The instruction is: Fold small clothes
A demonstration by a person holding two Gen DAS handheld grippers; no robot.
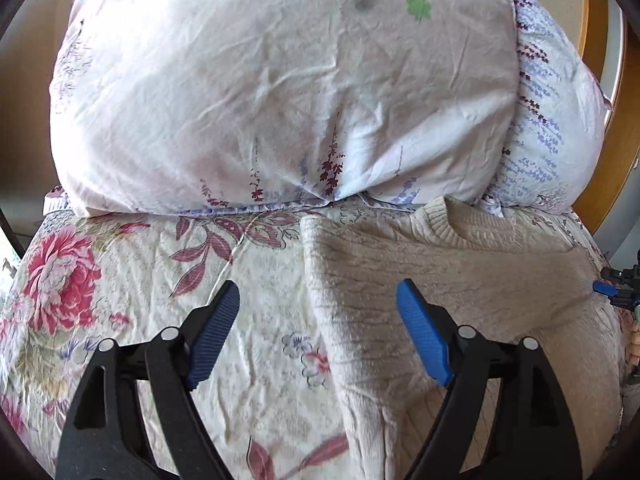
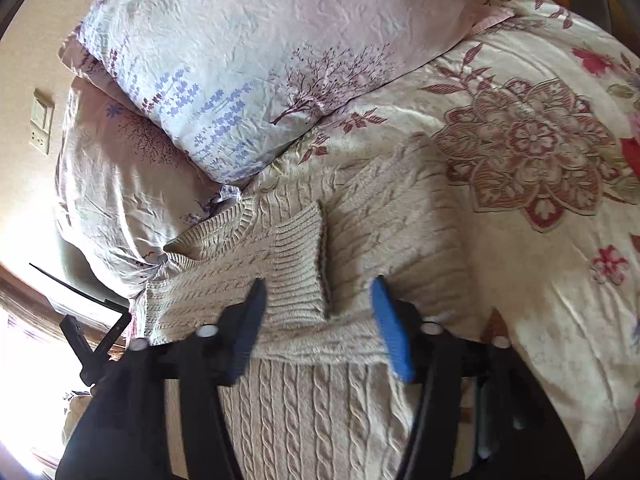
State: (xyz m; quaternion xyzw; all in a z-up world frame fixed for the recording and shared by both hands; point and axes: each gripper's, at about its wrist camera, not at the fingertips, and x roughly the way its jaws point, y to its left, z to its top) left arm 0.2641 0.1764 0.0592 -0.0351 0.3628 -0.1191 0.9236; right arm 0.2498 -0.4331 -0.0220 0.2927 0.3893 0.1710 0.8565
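Bed (image 1: 132, 300) with a cream floral bedspread (image 2: 540, 264); red and maroon blooms printed across it. Wooden headboard (image 1: 596, 40) shows at 2 o'clock in the left wrist view. Beige wall with a light switch (image 2: 42, 120) at 9 o'clock in the right wrist view.

Two pillows stacked at the head of the bed, pale cases with lavender and tree prints: top pillow (image 1: 280, 100), lower pillow (image 2: 120, 184) partly under it.

Beige cable-knit sweater (image 2: 312, 412) lies flat on the bedspread, neckline touching the lower pillow's edge. One sleeve is folded across the chest, its ribbed cuff (image 2: 298, 268) lying on top of the body panel. In the left wrist view the sweater (image 1: 440, 280) fills the 3 to 6 o'clock area.

Left gripper (image 1: 318, 332): jaws wide apart, holding nothing, hovering over the sweater's side edge and the bedspread beside it.

Right gripper (image 2: 320, 328): jaws apart, nothing pinched; the cuff and folded sleeve lie between the blue pads (image 2: 390, 332). Whether the pads touch the knit, cannot tell. Its tip shows at 3 o'clock in the left wrist view.
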